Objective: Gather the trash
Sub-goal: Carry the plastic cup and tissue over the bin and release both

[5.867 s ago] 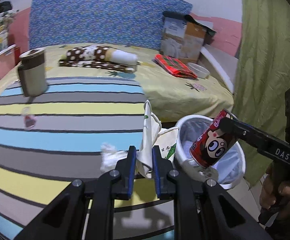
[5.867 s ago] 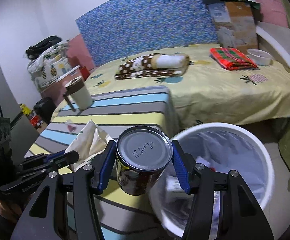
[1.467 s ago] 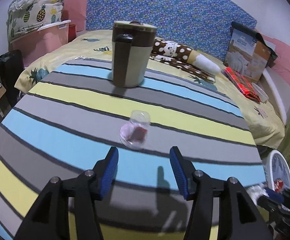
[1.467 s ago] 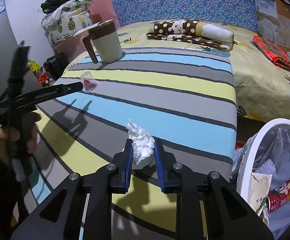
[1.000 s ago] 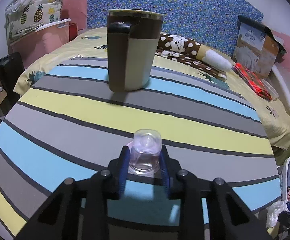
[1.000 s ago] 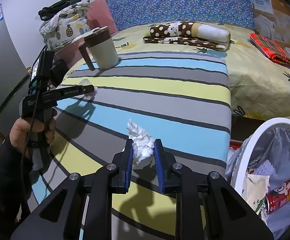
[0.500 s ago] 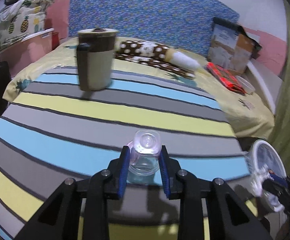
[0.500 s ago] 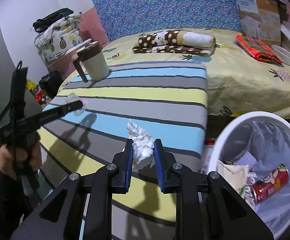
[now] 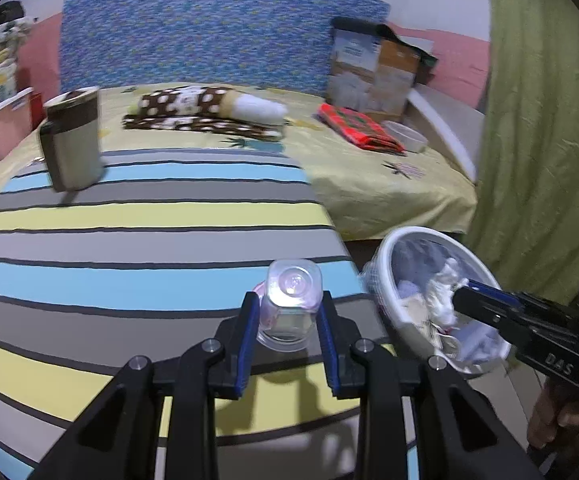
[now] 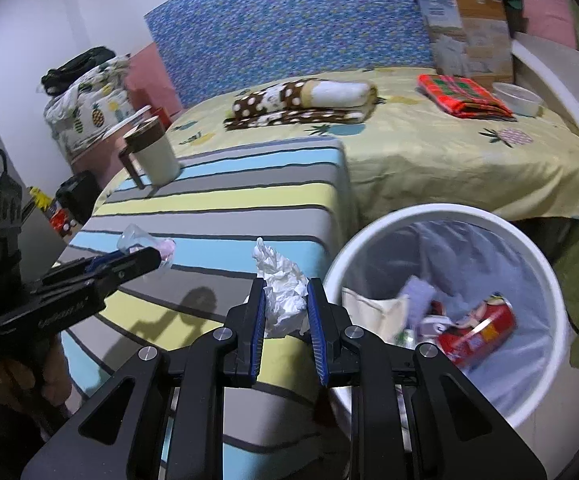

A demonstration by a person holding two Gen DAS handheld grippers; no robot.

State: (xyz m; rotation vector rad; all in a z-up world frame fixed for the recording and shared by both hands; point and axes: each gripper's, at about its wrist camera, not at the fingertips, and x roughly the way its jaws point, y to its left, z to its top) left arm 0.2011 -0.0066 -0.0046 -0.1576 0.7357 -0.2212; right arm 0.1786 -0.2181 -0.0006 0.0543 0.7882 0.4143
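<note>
Trash: your left gripper (image 9: 287, 316) clamps a clear cup (image 9: 289, 304), your right gripper (image 10: 286, 312) a tissue (image 10: 283, 300); releasing short of the bin (image 10: 369, 240) drops both.

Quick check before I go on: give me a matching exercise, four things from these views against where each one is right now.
Things:
1. clear plastic cup
2. crumpled tissue
3. red can
4. mug

Places:
A. lying inside the white bin
B. standing on the striped table
C. clamped in the left gripper
D. clamped in the right gripper

Pairs: 1-C, 2-D, 3-A, 4-B
</note>
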